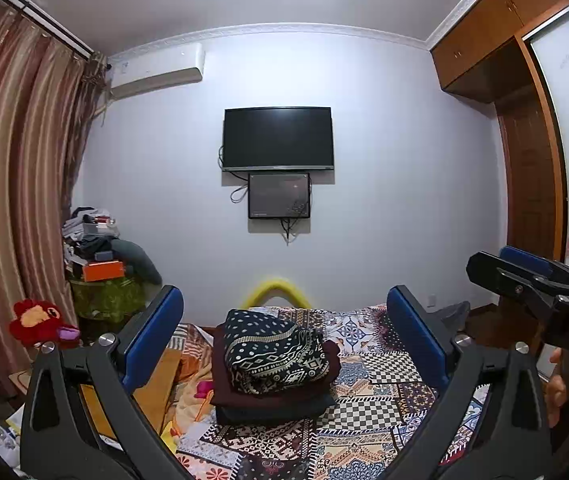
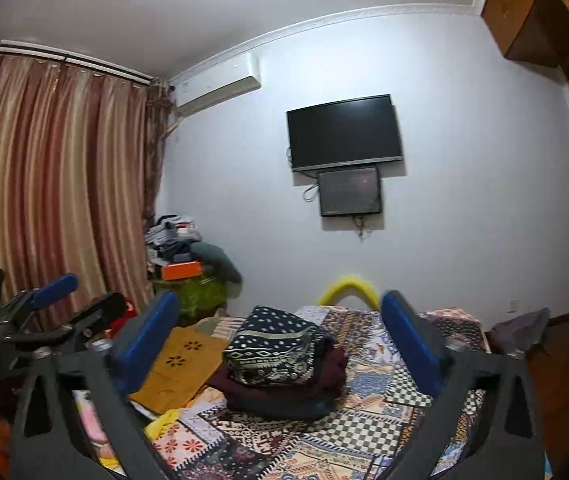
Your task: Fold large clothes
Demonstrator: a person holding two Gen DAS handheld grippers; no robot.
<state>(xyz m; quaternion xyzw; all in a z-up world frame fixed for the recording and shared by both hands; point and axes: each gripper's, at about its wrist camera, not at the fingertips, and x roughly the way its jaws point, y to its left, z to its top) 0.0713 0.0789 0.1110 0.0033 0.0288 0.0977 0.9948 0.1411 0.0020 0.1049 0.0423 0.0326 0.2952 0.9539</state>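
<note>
A stack of folded clothes (image 1: 274, 364) is sitting in the lower middle of both views, on the patchwork bedspread (image 1: 368, 432). A dark garment printed with white dots and diamonds (image 1: 276, 350) is lying on top, a maroon piece (image 1: 224, 384) under it and a darker one at the bottom. Both tools are pointing level over the bed, well clear of the pile. The left gripper (image 1: 284, 344) is standing wide open with nothing between its blue pads, and the right gripper (image 2: 280, 344) is likewise gaping and holding nothing; it is also showing at the right edge of the left view.

Judging from this, the fold on the top garment is finished and the hands are standing off. The next move is probably calling for another large garment, but none is showing unfolded within reach; a mustard cloth (image 2: 182, 364) is lying flat at lower left of the stack.

No container is in view; a cluttered heap (image 1: 96, 248) is sitting at middle left, by the striped curtain (image 1: 16, 184).
</note>
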